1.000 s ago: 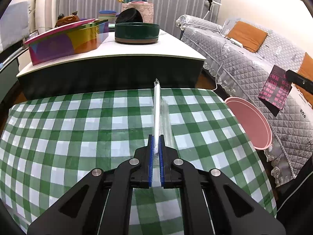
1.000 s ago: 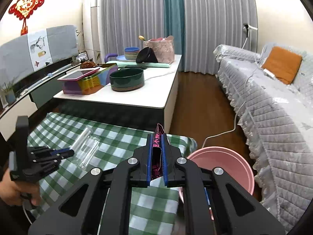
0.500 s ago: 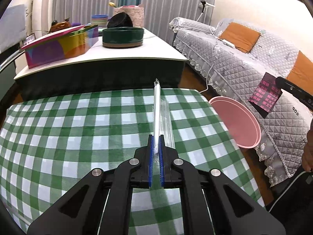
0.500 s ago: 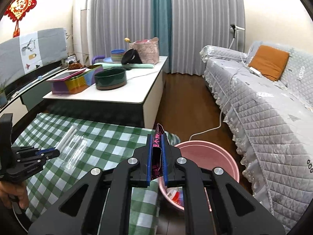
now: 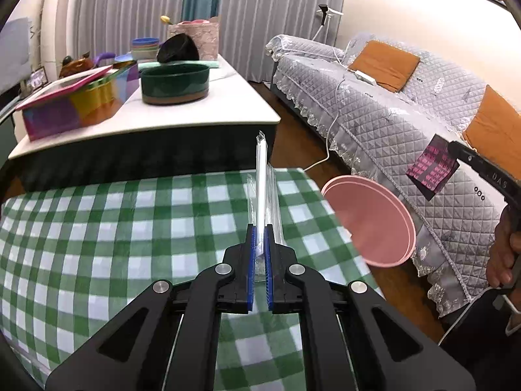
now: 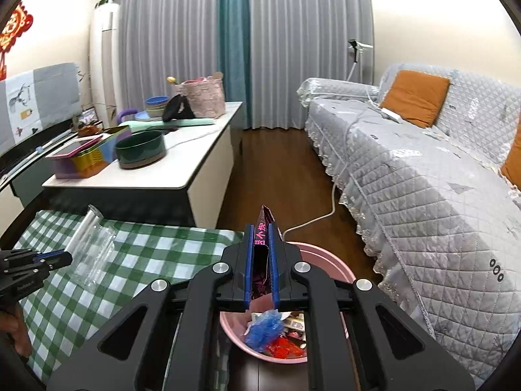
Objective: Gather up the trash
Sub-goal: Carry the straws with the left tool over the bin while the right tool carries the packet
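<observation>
1. Left claw (image 5: 259,251): in the left wrist view it is seen pinched nearly closed on a clear plastic wrapper (image 5: 262,189), which stands up ahead of the blue pads above the green-checked tabletop (image 5: 130,228).
2. Right claw (image 6: 262,254): in the right wrist view it is seen clamped nearly closed on a dark pink-printed wrapper (image 6: 262,244), whose tip rises past the pads.
3. Pink basin (image 6: 325,260): it is shown directly below and ahead of the right claw, on the floor beside the tabletop edge.
4. Shown only in the right wrist view: the basin's contents, namely a blue crumpled piece (image 6: 263,327) and red wrappers (image 6: 283,350). The left claw is also seen side-on at far left, with the clear wrapper spread flat over the cloth.
5. Shown only in the left wrist view: the printed face of the dark wrapper (image 5: 429,171), held in the air up and to the right of the left claw, above the basin's rim (image 5: 390,224); the basin's inside is hidden here.
</observation>
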Demonstrator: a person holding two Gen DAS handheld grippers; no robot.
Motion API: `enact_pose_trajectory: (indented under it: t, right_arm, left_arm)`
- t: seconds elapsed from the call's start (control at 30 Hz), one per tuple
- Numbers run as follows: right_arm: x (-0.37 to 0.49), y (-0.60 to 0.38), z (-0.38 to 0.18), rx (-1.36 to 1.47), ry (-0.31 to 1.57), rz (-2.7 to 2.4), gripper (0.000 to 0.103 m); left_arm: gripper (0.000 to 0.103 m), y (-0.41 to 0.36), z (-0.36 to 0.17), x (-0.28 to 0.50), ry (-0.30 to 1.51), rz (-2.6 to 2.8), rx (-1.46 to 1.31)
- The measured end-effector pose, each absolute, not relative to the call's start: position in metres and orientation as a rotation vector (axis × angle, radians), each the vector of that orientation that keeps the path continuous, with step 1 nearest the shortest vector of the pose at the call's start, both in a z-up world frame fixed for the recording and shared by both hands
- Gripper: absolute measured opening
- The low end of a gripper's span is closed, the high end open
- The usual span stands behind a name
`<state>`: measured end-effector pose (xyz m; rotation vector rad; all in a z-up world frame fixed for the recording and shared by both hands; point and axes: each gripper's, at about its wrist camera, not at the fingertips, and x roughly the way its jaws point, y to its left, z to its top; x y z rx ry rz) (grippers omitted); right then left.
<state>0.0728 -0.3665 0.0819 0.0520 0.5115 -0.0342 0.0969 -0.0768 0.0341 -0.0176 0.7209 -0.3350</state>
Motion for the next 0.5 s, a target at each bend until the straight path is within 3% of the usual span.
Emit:
enact_pose_trajectory:
  t: [0.5]
  right_arm:
    - [0.081,-0.406,0.086,0.106,0.49,-0.128,0.009]
  left_arm:
    - [0.005,-0.141,0.063,0.125,0.69,-0.402,0.024]
